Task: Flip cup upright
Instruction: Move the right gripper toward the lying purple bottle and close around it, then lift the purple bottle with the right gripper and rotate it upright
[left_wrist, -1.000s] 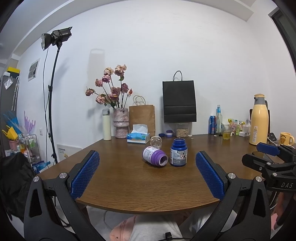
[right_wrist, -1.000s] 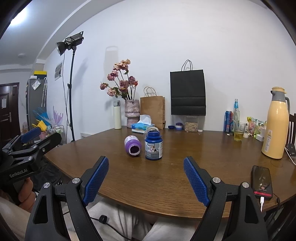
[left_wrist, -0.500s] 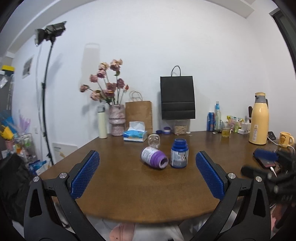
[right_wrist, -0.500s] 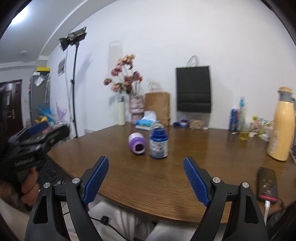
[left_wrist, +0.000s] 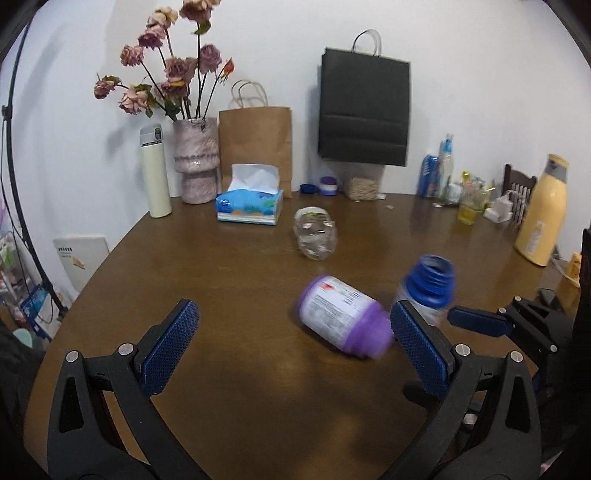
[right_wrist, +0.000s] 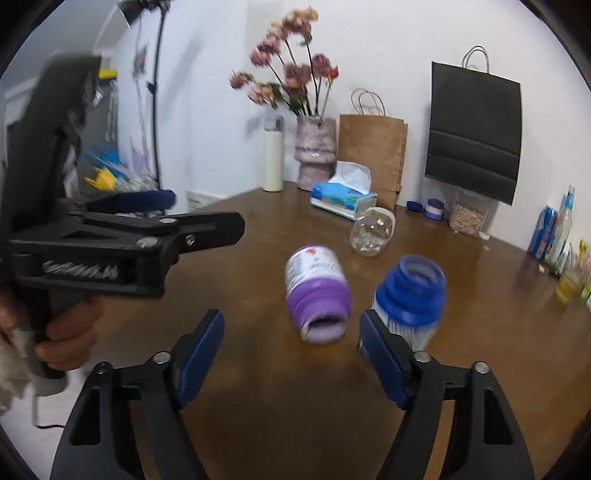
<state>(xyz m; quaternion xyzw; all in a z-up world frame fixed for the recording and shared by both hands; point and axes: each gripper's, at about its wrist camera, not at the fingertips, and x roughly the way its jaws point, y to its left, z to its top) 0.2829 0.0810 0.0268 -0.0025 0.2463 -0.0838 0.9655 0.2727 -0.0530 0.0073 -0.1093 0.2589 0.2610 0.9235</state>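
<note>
A clear glass cup (left_wrist: 315, 233) lies on its side on the brown table (left_wrist: 221, 280), behind two bottles; it also shows in the right wrist view (right_wrist: 371, 232). My left gripper (left_wrist: 291, 345) is open and empty, low over the table, with a purple bottle (left_wrist: 343, 320) lying just inside its right finger. My right gripper (right_wrist: 291, 354) is open and empty, facing the purple bottle (right_wrist: 317, 293). Both are well short of the cup.
A blue-capped bottle (right_wrist: 410, 295) stands upright right of the purple one. A tissue box (left_wrist: 250, 201), vase of flowers (left_wrist: 195, 158), white flask (left_wrist: 155, 170), paper bags and a yellow thermos (left_wrist: 541, 210) line the back and right. The left gripper's body (right_wrist: 110, 243) shows at left.
Both grippers have moved forward and down over the table toward the bottles and the cup. Their jaws stay open. The objects on the table have not moved.
</note>
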